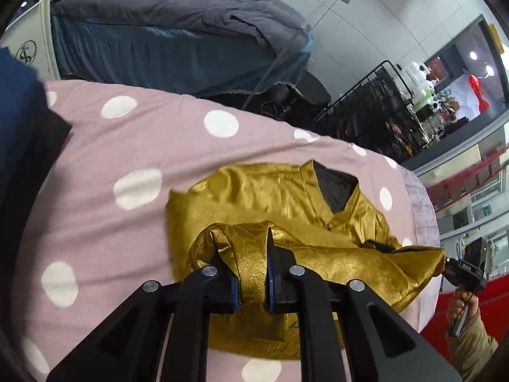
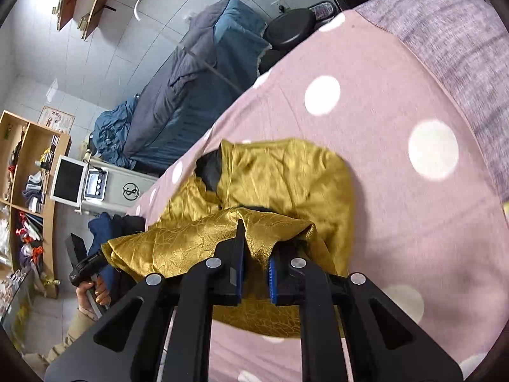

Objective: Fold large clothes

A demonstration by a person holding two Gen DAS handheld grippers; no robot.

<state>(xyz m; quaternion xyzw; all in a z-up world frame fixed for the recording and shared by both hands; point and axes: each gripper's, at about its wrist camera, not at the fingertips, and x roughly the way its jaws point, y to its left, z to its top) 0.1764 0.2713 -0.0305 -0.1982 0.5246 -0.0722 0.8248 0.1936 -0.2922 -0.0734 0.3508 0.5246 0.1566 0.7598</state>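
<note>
A shiny gold garment (image 1: 254,197) with a black lining at its neck lies on the pink dotted bed cover (image 1: 127,146). One edge of it is lifted and stretched between both grippers. My left gripper (image 1: 248,250) is shut on a bunch of gold fabric at the near end. The right gripper (image 1: 447,264), held by a hand, pinches the far right end of the same edge. In the right wrist view my right gripper (image 2: 257,245) is shut on the gold garment (image 2: 286,172), and the left gripper (image 2: 95,259) grips the other end at far left.
The pink cover (image 2: 381,191) spreads wide around the garment, with a purple-grey blanket (image 2: 461,38) at its far end. A second bed with dark blue bedding (image 1: 165,31), a black stool (image 1: 310,92) and a black rack (image 1: 375,102) stand beyond. Dark clothes (image 2: 108,226) lie by the bed's edge.
</note>
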